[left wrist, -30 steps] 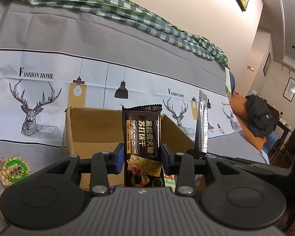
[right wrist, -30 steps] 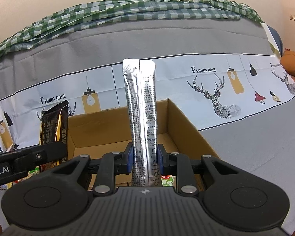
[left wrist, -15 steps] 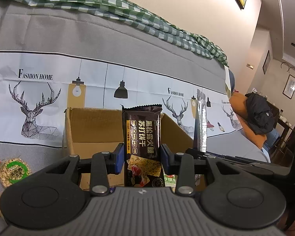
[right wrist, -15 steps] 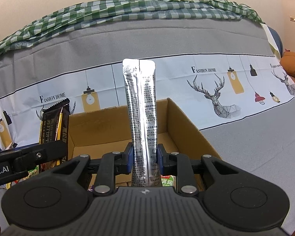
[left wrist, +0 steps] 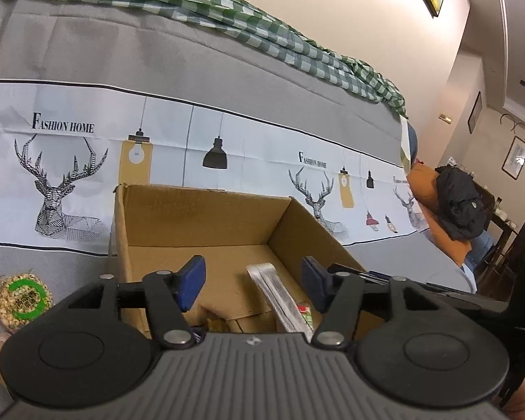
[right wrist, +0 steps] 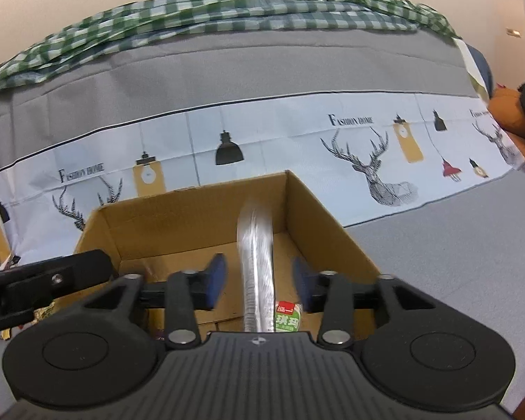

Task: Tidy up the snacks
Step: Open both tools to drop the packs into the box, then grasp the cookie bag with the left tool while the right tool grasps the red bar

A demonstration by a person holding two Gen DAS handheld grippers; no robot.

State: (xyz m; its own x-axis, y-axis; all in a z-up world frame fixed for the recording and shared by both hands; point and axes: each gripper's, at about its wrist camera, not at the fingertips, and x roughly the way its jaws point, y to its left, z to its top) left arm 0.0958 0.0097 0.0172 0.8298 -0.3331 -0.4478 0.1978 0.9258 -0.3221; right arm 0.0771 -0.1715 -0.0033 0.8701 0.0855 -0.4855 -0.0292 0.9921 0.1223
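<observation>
Silver pouch (right wrist: 257, 262), one cardboard box (right wrist: 318, 217)

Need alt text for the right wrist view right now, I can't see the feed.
The right gripper is open over a cardboard box, with a silver pouch loose between its jaws, tipping into the box. A green-labelled packet lies inside, and the left gripper shows at the left edge.

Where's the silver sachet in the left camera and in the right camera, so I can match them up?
Left wrist: silver sachet lies low and centre-right, inside the cardboard box, pointing away.
Right wrist: silver sachet, blurred, stands centre frame between the open jaws, over the box.
Shared landmark: the box's far right inner corner.
</observation>
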